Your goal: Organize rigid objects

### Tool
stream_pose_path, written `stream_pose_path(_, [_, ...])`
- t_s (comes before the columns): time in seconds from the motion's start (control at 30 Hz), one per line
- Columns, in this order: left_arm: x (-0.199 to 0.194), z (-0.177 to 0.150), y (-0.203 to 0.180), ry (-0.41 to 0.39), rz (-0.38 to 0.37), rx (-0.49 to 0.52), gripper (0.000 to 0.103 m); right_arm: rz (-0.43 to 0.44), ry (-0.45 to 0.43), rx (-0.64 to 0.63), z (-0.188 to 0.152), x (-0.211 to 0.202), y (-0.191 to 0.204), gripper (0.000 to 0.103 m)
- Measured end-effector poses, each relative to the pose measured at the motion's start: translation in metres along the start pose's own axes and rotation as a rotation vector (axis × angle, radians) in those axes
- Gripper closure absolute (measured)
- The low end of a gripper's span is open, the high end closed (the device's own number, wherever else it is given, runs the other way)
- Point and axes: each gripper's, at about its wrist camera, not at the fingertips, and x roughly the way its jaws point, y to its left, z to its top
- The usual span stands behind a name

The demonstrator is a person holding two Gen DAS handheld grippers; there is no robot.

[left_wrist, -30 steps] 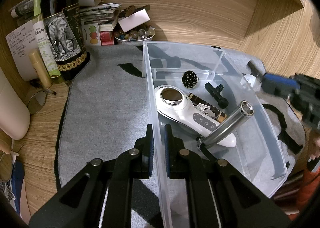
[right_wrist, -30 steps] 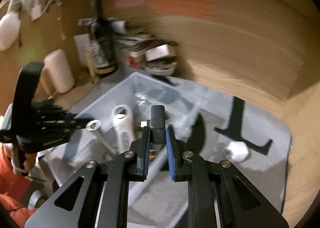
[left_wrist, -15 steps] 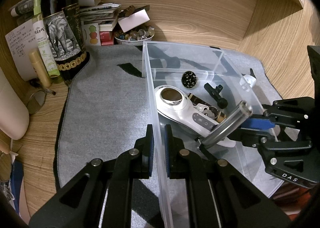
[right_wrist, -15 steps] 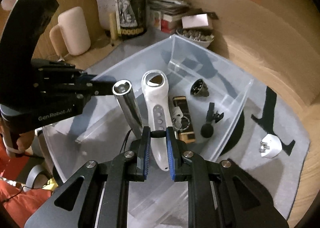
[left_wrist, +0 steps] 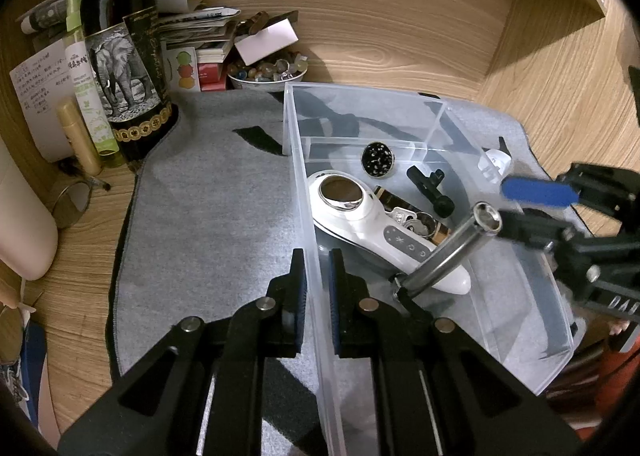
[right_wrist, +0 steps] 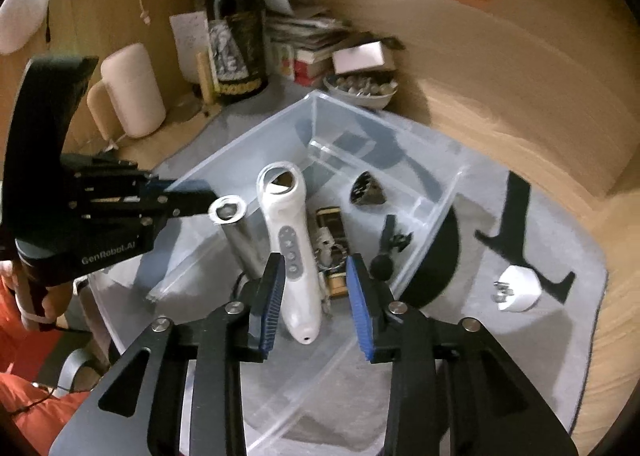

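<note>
A clear plastic bin (left_wrist: 362,96) (right_wrist: 430,212) stands on a grey mat. It holds a white handheld device (left_wrist: 372,222) (right_wrist: 294,232), a leaning silver metal tube (left_wrist: 452,250) (right_wrist: 236,232), a round black studded piece (left_wrist: 377,159), a small black clip-like part (left_wrist: 430,188) (right_wrist: 388,244), keys and a dark flat item (right_wrist: 330,244). My left gripper (left_wrist: 317,276) is shut on the bin's left wall. My right gripper (right_wrist: 316,288) is open and empty above the bin's near side; it also shows in the left wrist view (left_wrist: 532,208). A white plug (right_wrist: 518,288) lies on the mat outside the bin.
A dark wine bottle with an elephant label (left_wrist: 124,68) (right_wrist: 236,44), a green spray bottle (left_wrist: 86,88), papers, boxes and a bowl of small stones (left_wrist: 268,70) (right_wrist: 362,88) crowd the back by the wooden wall. A cream cylinder (right_wrist: 134,90) stands at the left.
My right gripper came over the bin and its jaws opened, letting go of the small dark object it held; the gripper then drew back a little. My left gripper stayed clamped on the bin wall.
</note>
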Motion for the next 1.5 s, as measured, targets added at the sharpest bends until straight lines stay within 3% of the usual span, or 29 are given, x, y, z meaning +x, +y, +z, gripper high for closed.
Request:
stream_pose_path(0.17, [0.000,0.000,-0.001,0.000,0.001,0.001,0.095,-0.056,-0.068,0.045,0.004,-0.020,-0.018,0.045])
stream_pose_path(0.37, [0.000,0.000,0.000,0.001,-0.001,-0.001,0.095,-0.144,-0.134,0.114,0.005,-0.044,-0.049,0.029])
stream_pose_path(0.67, [0.000,0.000,-0.001,0.001,0.003,0.001,0.095,-0.238,-0.138,0.239,-0.005,-0.054,-0.100,0.027])
stream_pose_path(0.83, [0.001,0.000,-0.003,0.002,0.010,0.004,0.095,-0.197,-0.074,0.334,-0.014,-0.034,-0.129,0.027])
stream_pose_path(1.2, [0.001,0.000,-0.003,0.002,0.010,0.004,0.095,-0.191,0.024,0.462,-0.041,0.016,-0.172,0.027])
stream_pose_path(1.5, [0.001,0.000,-0.001,0.002,0.014,0.005,0.095,-0.129,0.065,0.487,-0.048,0.040,-0.180,0.061])
